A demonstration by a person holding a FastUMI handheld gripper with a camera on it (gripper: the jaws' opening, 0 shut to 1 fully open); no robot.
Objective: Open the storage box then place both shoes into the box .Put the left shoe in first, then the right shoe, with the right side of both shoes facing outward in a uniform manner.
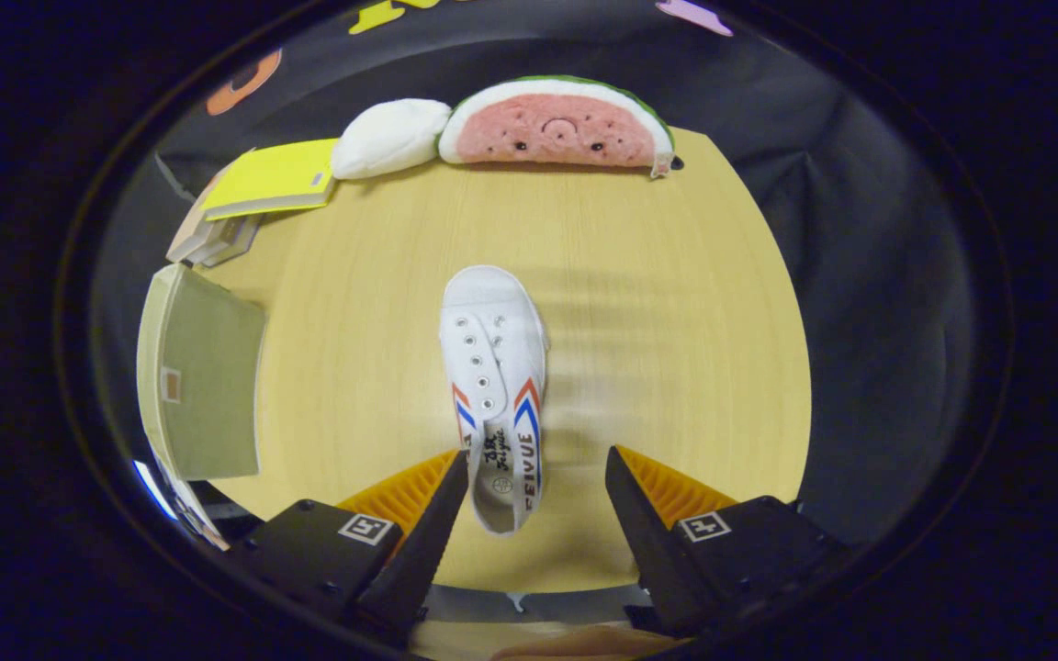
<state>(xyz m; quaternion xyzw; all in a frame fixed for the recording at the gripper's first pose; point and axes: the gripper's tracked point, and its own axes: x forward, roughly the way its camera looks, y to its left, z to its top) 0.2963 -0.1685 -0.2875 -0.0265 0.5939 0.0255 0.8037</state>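
Hand-held gripper (pixel 536 491) nearest, fingers spread wide, nothing pressed; the left finger sits just beside the shoe's heel, whether touching I cannot tell. Counter (pixel 676 303) carries everything. Storage box (pixel 203 372), greenish, stands well left of the fingers. White shoe (pixel 495 386) lies heel between the fingers, toe pointing away. Judged step: picking up a shoe. Next: close on the heel collar, carry it leftward to the box.

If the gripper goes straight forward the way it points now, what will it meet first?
Probably the white shoe. The gripper is open and the shoe's heel end already lies between the fingers, closer to the left one, toe pointing away. Height above the shoe is unclear, so it may also pass over it toward the watermelon plush.
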